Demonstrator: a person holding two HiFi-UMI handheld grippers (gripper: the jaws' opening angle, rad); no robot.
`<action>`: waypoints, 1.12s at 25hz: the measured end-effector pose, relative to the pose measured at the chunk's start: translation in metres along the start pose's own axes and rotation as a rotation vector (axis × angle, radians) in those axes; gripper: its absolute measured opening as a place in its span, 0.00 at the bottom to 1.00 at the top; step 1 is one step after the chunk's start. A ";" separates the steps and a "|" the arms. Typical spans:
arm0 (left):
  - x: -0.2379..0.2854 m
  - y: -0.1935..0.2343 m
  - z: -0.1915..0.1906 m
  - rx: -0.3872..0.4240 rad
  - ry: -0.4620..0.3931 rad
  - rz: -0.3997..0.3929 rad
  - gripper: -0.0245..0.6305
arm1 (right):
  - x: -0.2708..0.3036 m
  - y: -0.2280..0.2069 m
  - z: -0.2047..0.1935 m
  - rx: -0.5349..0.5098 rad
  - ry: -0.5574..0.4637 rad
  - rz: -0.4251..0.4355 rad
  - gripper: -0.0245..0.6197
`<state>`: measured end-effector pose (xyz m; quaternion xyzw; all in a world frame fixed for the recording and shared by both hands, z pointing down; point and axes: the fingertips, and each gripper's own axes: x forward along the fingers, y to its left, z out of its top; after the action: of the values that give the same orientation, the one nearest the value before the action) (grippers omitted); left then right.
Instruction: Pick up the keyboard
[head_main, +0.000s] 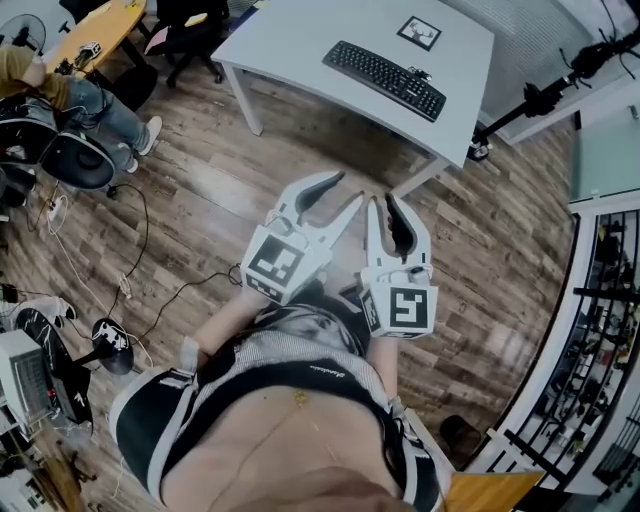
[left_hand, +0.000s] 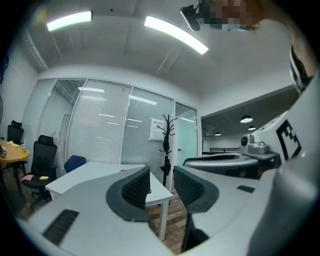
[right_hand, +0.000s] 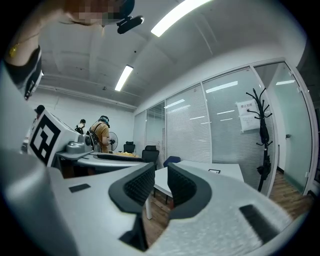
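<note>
The black keyboard (head_main: 385, 78) lies on the white table (head_main: 300, 50) at the top of the head view, well beyond both grippers. My left gripper (head_main: 345, 190) and right gripper (head_main: 384, 200) are held side by side over the wooden floor, pointing level toward the table. Both are shut with nothing between their pads. In the left gripper view, past the left gripper (left_hand: 161, 187), the table (left_hand: 95, 175) shows edge-on. The right gripper view shows the right gripper (right_hand: 161, 187) with the table (right_hand: 220, 172) behind it. The keyboard is not visible in either gripper view.
A square marker card (head_main: 419, 32) lies on the table behind the keyboard. A seated person (head_main: 90, 100) and a round wooden table (head_main: 100, 30) are at far left. Cables (head_main: 130, 280) trail on the floor. A black stand (head_main: 540, 100) is right of the table.
</note>
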<state>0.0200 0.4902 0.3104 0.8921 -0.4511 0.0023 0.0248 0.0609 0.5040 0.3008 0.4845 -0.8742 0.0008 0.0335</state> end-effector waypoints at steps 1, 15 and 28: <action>0.002 0.000 0.001 0.002 -0.005 0.005 0.25 | 0.000 -0.002 0.000 -0.002 -0.001 0.002 0.16; 0.034 0.023 -0.004 0.014 0.007 -0.016 0.25 | 0.032 -0.026 -0.004 0.011 0.010 -0.032 0.16; 0.102 0.097 -0.004 0.031 0.006 -0.060 0.25 | 0.128 -0.061 -0.004 0.004 0.033 -0.075 0.18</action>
<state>0.0022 0.3504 0.3214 0.9055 -0.4240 0.0112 0.0124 0.0453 0.3631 0.3103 0.5167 -0.8548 0.0095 0.0470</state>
